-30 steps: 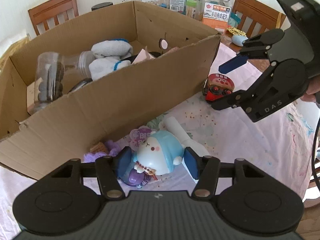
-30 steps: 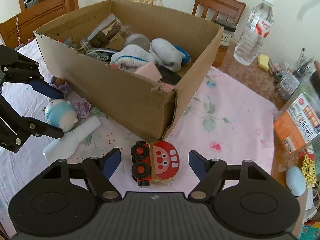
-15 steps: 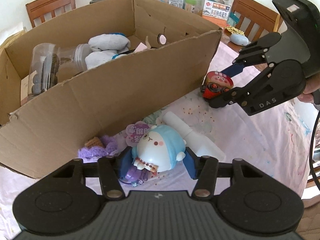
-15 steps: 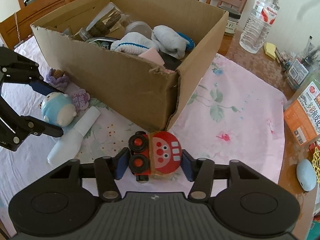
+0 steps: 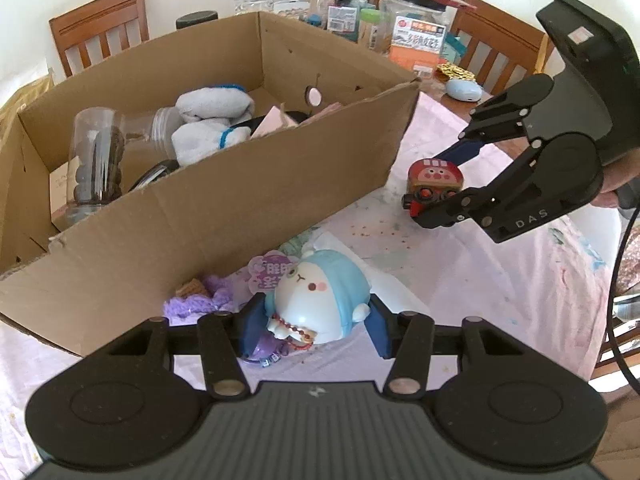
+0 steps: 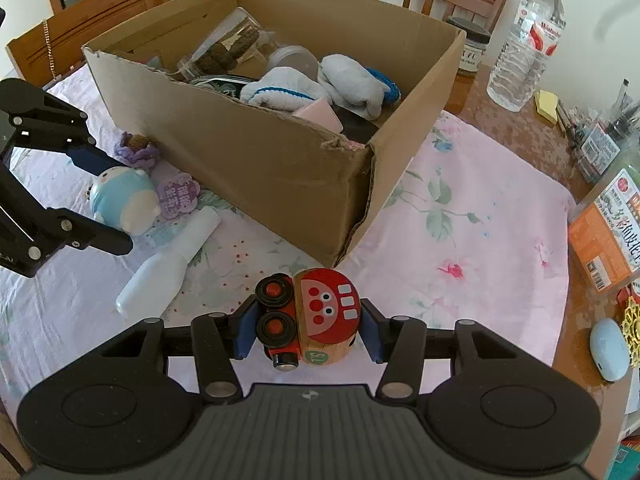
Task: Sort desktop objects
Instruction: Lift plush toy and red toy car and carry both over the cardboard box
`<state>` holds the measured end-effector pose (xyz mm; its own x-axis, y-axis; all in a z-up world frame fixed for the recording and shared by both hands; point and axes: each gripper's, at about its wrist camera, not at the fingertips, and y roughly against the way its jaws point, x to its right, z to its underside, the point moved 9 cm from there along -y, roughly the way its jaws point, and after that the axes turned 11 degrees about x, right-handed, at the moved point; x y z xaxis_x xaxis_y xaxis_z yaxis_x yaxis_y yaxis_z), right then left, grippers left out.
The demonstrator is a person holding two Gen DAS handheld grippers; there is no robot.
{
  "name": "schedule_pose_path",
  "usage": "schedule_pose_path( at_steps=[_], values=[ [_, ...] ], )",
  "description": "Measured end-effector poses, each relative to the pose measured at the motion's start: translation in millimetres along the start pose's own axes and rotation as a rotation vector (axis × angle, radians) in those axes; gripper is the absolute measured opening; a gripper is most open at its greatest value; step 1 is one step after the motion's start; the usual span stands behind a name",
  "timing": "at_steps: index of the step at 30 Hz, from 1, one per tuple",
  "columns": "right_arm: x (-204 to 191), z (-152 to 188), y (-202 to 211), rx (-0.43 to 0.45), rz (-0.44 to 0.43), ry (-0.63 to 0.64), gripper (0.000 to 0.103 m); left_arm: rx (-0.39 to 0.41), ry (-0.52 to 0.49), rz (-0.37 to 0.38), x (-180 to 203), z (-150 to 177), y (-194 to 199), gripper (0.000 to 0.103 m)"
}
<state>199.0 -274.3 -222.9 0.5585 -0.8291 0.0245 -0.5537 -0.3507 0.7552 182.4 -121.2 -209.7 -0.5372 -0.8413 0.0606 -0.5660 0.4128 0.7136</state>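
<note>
A pale blue and white animal figurine (image 5: pixel 320 296) sits between the fingers of my left gripper (image 5: pixel 316 330), in front of the cardboard box (image 5: pixel 240 208). The jaws are closing and both blue pads touch its sides. My right gripper (image 6: pixel 306 330) is shut on a red toy train (image 6: pixel 320 312) with black wheels, by the box's near corner (image 6: pixel 340 240). Each gripper shows in the other's view: the right gripper (image 5: pixel 432 188) around the train (image 5: pixel 436 174), the left gripper (image 6: pixel 118 205) around the figurine (image 6: pixel 120 200).
A white bottle (image 6: pixel 168 256) lies on the pink floral cloth (image 6: pixel 460 220) between the two toys. A purple knitted piece (image 5: pixel 196 304) and a purple tag (image 5: pixel 268 272) lie by the box wall. The box holds socks, jars and more. Bottles, jars and chairs crowd the table's far side.
My right gripper's fingers came together from wide apart and now clamp the red train. The left fingers narrowed onto the figurine, which now sits slightly higher against the box wall.
</note>
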Motion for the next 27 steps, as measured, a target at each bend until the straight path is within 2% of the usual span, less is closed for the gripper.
schedule_pose_path(
  at_steps=[14, 27],
  values=[
    [-8.5, -4.2, 26.7, 0.013, -0.009, 0.070, 0.057, 0.025, -0.041, 0.008, 13.3, -4.0, 28.1, 0.052],
    [-17.4, -12.5, 51.6, 0.043, -0.021, 0.110, 0.057, 0.040, -0.071, -0.021, 22.4, -12.2, 46.7, 0.052]
  ],
)
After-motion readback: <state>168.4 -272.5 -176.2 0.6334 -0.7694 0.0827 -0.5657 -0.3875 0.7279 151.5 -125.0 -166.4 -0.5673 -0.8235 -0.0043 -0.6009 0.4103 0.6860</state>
